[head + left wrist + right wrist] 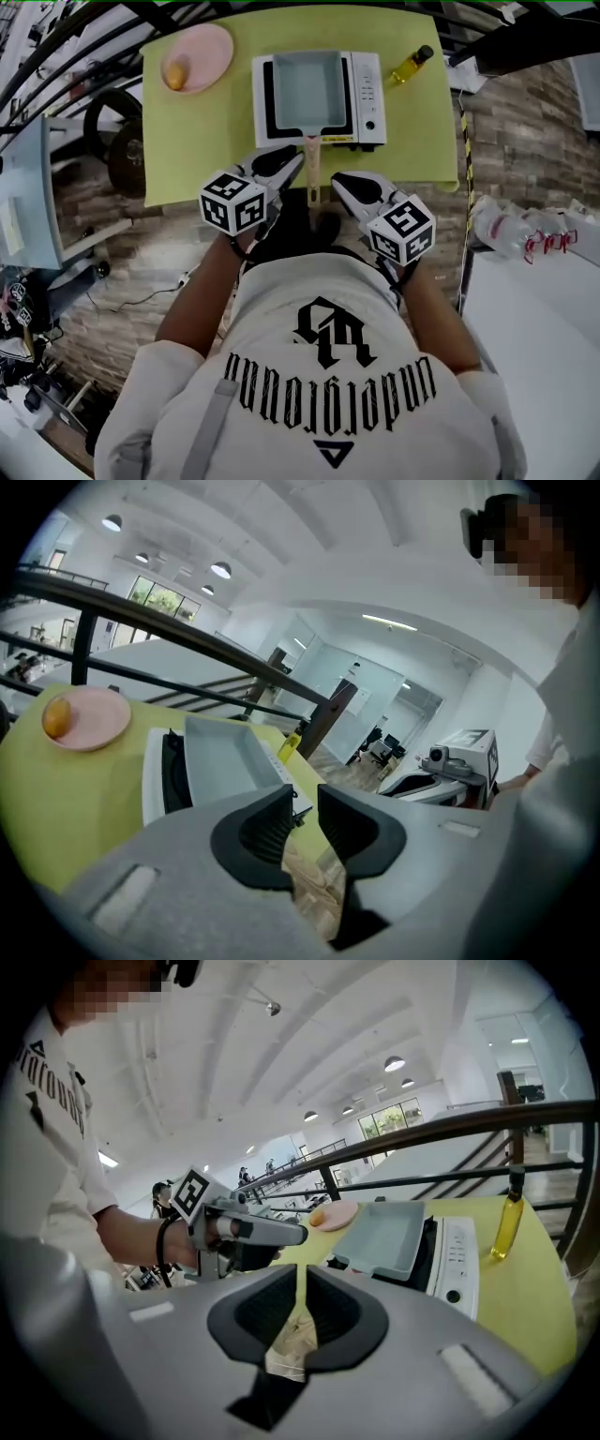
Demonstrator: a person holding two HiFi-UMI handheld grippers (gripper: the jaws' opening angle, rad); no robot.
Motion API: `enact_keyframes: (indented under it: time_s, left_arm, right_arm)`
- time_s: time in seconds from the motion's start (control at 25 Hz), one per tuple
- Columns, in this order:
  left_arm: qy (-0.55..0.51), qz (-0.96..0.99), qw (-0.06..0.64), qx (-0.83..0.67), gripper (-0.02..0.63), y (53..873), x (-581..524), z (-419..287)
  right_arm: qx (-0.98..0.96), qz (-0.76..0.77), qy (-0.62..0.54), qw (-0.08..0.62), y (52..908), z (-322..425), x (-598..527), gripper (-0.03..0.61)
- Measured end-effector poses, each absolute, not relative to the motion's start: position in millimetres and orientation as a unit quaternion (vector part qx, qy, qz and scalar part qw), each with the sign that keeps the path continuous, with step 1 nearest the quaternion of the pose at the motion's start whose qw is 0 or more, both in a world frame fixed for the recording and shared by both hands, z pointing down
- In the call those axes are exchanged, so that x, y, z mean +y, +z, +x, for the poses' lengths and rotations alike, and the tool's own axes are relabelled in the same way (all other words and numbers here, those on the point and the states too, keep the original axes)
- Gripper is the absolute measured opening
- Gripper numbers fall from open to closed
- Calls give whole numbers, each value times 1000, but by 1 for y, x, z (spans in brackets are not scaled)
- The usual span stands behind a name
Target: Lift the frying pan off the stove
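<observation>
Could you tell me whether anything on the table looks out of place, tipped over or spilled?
Nothing stands out. The grey rectangular frying pan sits squarely on the white portable stove, the yellow oil bottle stands upright, and no spill shows around the round pink plate.

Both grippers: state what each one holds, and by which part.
Nothing is held. The left gripper and right gripper have empty jaws, slightly apart, on either side of the frying pan handle.
</observation>
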State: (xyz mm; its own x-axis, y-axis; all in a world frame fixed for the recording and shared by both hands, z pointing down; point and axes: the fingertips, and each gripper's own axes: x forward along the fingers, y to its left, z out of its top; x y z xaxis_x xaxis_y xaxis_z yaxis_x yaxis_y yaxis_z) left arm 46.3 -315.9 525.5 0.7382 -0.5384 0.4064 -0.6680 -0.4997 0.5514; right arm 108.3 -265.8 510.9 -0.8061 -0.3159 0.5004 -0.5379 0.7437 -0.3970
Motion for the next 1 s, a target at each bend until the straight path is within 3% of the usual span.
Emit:
enact_keyframes:
  time_s: [0.32,0.6,1.0]
  left_arm:
    - [108,847,412,-319,159,575,-309,45]
    - [88,819,510,-248,280,614,-298,61]
    - [46,796,579,-172,313,633,-300,85]
  right_arm:
    - [-888,198,353,217,555,95,-252,153]
    - [-858,168,433,220,595,88,-240,228]
    - [-827,119,514,194,620,71,-228,256]
